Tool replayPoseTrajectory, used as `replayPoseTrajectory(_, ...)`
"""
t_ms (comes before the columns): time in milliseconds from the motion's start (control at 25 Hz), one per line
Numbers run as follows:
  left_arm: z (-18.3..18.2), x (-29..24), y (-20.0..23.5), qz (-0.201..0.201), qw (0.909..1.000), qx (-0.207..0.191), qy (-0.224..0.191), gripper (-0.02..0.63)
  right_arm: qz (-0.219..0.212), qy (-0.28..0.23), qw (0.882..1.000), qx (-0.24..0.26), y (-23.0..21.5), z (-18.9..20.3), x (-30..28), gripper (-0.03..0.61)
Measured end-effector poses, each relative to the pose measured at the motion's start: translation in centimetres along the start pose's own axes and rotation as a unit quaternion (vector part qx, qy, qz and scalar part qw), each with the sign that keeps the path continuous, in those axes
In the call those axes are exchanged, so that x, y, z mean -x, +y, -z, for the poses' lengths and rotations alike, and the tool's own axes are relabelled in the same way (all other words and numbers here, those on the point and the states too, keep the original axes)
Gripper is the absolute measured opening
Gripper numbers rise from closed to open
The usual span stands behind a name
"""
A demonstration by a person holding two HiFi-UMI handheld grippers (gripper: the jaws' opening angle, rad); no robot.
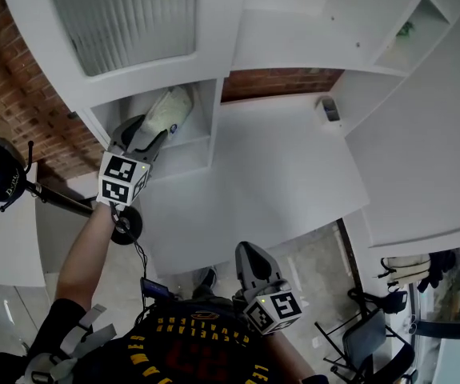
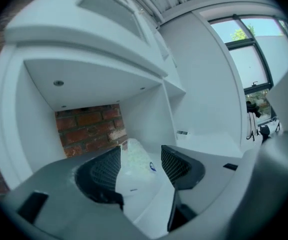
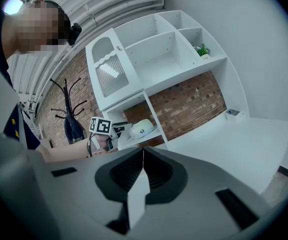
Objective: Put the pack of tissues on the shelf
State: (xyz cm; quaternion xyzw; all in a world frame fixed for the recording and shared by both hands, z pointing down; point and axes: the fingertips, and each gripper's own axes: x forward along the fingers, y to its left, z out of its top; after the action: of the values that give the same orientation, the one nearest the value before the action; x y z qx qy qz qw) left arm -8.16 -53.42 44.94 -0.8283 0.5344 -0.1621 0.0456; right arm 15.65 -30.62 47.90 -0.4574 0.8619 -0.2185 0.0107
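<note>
The near end of the pack of tissues (image 1: 170, 110) is covered by the left claw (image 1: 151, 139) in the head view, and in the left gripper view the claw's left jaw overlaps one side of the pack, so contact there cannot be judged. The small blue print on the wrapper is too tiny to read. The pack lies in the shelf (image 1: 188, 155) compartment, low on the unit's left side, in front of the brick wall (image 2: 88, 129). The left claw stands open with the pack between its jaws (a clear gap shows at the right jaw), not clamped.

The left forearm (image 1: 82, 246) is stretched out straight from the shoulder to the shelf, the claw pointing into the compartment. The right claw (image 1: 250, 256) is held low and close to the torso, aimed toward the white counter (image 1: 278, 162), well apart from the shelf. Its jaws meet edge to edge, closed on nothing.
</note>
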Motion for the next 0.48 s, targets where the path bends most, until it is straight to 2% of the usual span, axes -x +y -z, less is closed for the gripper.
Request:
replayPoseTrajectory(80,-0.5,2.4,-1.2,0.009,0.9998,-0.009,-0.016,0.235,0.000,0.000,1.000,-0.001,0.7,0.1,0.2,0.008)
replayPoseTrajectory(160,-0.9,5.2,-2.5,0.023,0.9993,0.000,-0.031,0.235,-0.002,-0.002,1.000,-0.002,1.5,0.3,0.6,0.008)
replayPoseTrajectory(360,-0.4,11.9,-6.4,0.080,0.9937,0.052,-0.058,0.235,-0.012,-0.009,1.000,-0.001,4.0,0.6,1.3,0.008)
replayPoseTrajectory(480,0.3,16.0,-8.0,0.092,0.9889,0.094,-0.069,0.233,-0.018,-0.014,1.000,0.005,5.8,0.8,1.7,0.008)
